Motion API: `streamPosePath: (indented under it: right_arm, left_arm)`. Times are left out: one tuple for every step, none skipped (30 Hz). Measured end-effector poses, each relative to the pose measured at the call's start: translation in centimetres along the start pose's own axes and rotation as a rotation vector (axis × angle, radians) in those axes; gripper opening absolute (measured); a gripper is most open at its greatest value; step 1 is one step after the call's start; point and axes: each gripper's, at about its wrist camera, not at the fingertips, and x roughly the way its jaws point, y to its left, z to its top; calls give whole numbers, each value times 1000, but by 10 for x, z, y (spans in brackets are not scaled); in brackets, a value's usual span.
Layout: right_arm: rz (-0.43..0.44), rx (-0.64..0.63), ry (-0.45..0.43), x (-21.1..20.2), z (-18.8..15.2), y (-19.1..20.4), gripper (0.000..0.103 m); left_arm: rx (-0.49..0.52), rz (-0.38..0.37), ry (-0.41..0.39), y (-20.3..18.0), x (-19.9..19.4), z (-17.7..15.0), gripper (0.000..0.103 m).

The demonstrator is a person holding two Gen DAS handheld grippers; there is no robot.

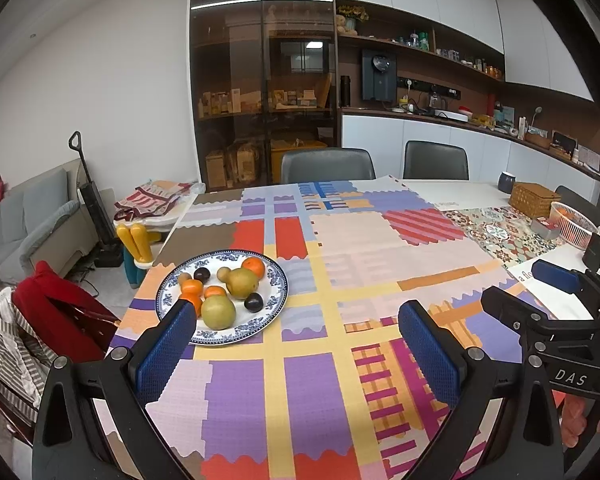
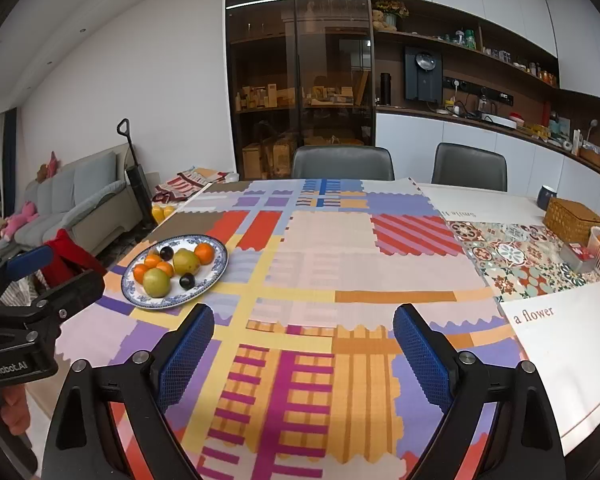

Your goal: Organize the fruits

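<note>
A blue-and-white patterned plate sits at the table's left side, holding several fruits: green pears, oranges and dark plums. The plate also shows in the right wrist view. My left gripper is open and empty, just short of the plate, its left finger overlapping the plate's near rim. My right gripper is open and empty over the tablecloth, right of the plate. The right gripper also appears at the right in the left wrist view.
A colourful patchwork tablecloth covers the table. At the far right stand a pink wire basket holding an orange, a wicker box, a dark mug and a small box. Two grey chairs stand behind the table.
</note>
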Motion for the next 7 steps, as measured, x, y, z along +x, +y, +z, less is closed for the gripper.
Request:
streamPosePath:
  right_arm:
    - [1, 0, 0, 0, 0, 0, 92]
    - [1, -1, 1, 0, -1, 0, 92]
    - [-1, 1, 2, 0, 0, 0, 92]
    - [-1, 2, 3, 1, 0, 0, 92]
    - [-1, 2, 7, 1, 0, 0, 92]
    - [-1, 2, 9, 3, 0, 0, 92]
    - [1, 4, 13, 4, 0, 0, 92]
  left_arm:
    - [0, 1, 1, 0, 2, -1, 103]
    - [0, 2, 2, 0, 2, -1, 103]
    - [1, 2, 4, 0, 2, -1, 103]
    - [1, 2, 6, 0, 4, -2, 103]
    - [0, 2, 8, 0, 5, -2, 103]
    - [0, 2, 12, 0, 7, -3, 103]
    - [0, 1, 17, 0, 9, -3, 103]
